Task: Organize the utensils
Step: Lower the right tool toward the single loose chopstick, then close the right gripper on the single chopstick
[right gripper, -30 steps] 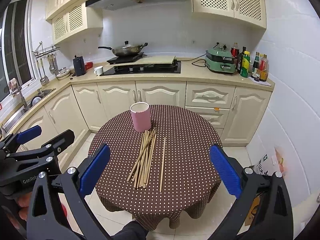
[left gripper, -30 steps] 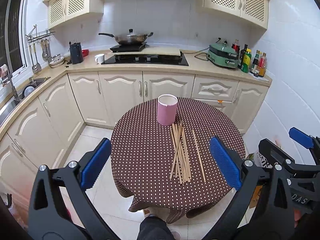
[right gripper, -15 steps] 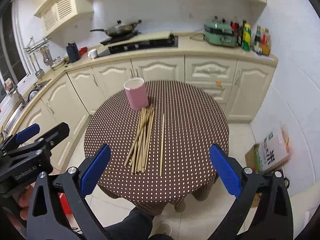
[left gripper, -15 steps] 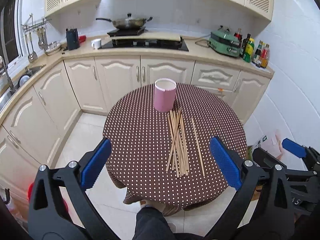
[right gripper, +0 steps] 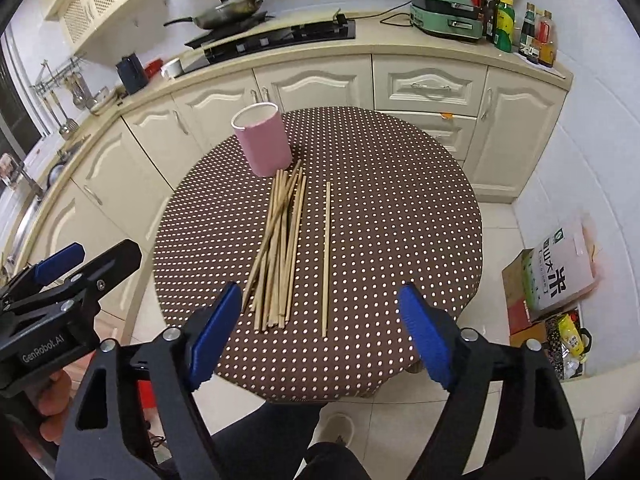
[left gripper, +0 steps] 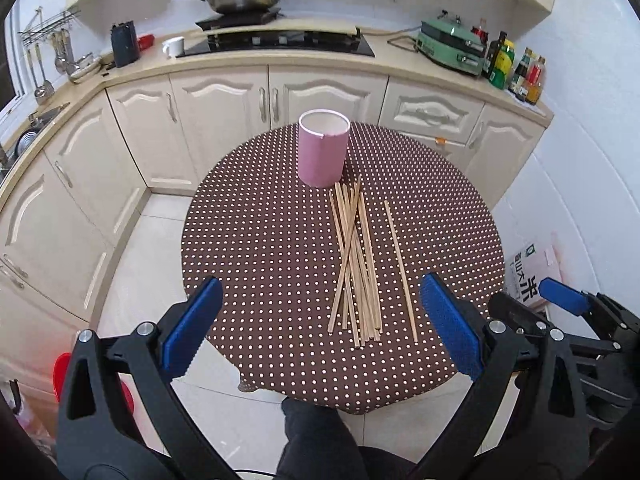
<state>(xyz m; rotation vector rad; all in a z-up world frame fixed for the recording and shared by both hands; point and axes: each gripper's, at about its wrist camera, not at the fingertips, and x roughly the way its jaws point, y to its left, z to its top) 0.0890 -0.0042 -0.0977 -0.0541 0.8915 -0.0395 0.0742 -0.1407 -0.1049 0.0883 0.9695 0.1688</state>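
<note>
Right wrist view: right gripper point(right gripper: 320, 330) hangs above the near edge of the round desk point(right gripper: 400, 208), jaws apart with nothing between them; they have just been closing from their widest.
Left wrist view: left gripper point(left gripper: 320, 330) likewise over the near edge, jaws spread wide and empty.
Task things: bundle of wooden chopsticks point(right gripper: 280, 248) lies loose and crossed on the polka-dot cloth, far tips just beside the pink cylindrical holder point(right gripper: 262, 140); one single chopstick point(right gripper: 326, 260) lies apart, to the right of the bundle.
Hand pose: both grippers tilt steeply downward toward the desk, side by side.
Risk: thin round sticks may roll or scatter if pinched off-centre; crossed ones could lift together and drop.
Risk, holder: light upright holder may tip if struck by a stick end.
</note>
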